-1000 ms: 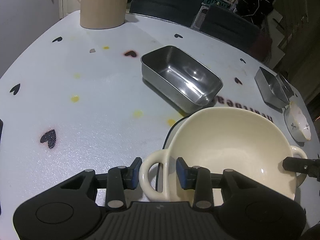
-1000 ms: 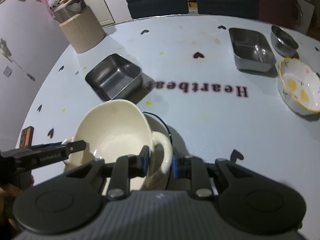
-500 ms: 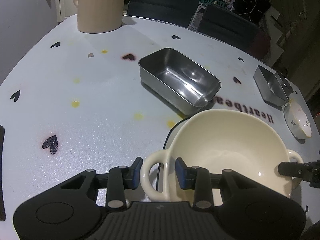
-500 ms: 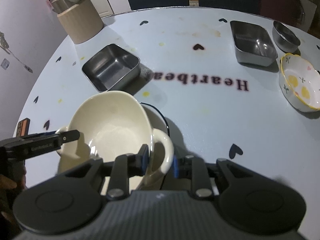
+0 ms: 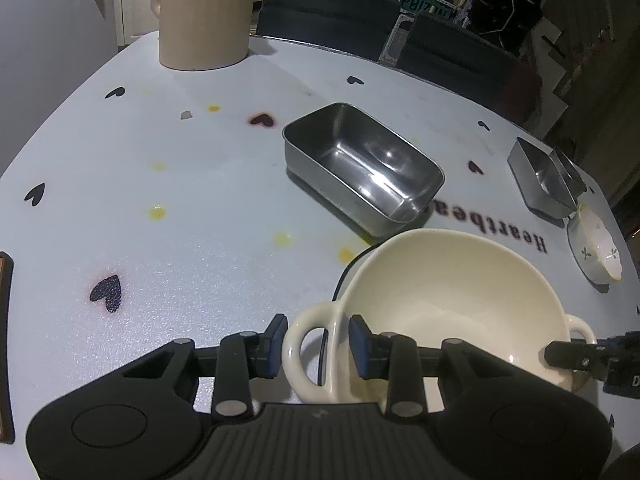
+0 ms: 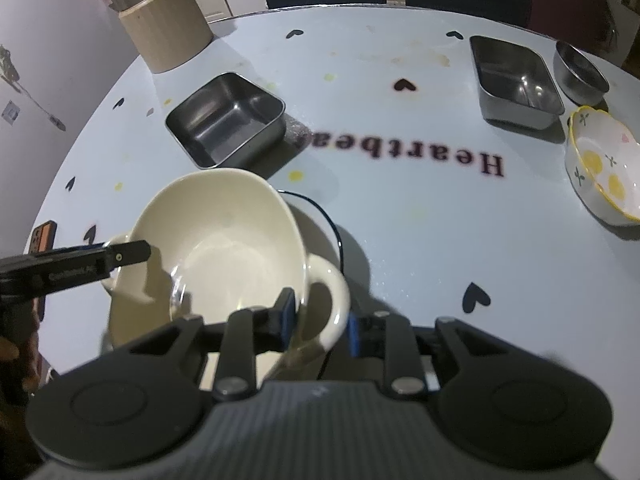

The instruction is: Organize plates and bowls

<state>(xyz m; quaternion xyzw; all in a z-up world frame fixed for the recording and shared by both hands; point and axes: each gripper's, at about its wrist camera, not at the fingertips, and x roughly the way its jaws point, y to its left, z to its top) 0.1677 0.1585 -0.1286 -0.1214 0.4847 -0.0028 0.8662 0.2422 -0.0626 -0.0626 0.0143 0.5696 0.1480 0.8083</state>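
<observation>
A cream two-handled bowl (image 5: pixel 448 292) (image 6: pixel 224 240) sits over a white plate with a thin dark rim (image 5: pixel 346 270) (image 6: pixel 334 232). My left gripper (image 5: pixel 318 340) has one pad outside the bowl's near handle (image 5: pixel 298 344) and the other inside the bowl wall, pressing on both. In the right wrist view its finger (image 6: pixel 120 254) shows at the bowl's far side. My right gripper (image 6: pixel 320 322) straddles the other handle (image 6: pixel 332 300). Its jaws are opening, and the pads look just off the handle.
A steel tin (image 5: pixel 364 168) (image 6: pixel 226 120) stands just beyond the bowl. At the right are another tin (image 6: pixel 516 80), a small steel bowl (image 6: pixel 580 72) and a flowered bowl (image 6: pixel 604 172). A beige canister (image 5: pixel 204 16) stands far left, chairs behind. A dark device (image 6: pixel 42 236) lies at the table's left edge.
Both grippers have stayed on the bowl's handles. The right view has shifted slightly, so the bowl sits a little higher in it. The right pads stand slightly wider apart.
</observation>
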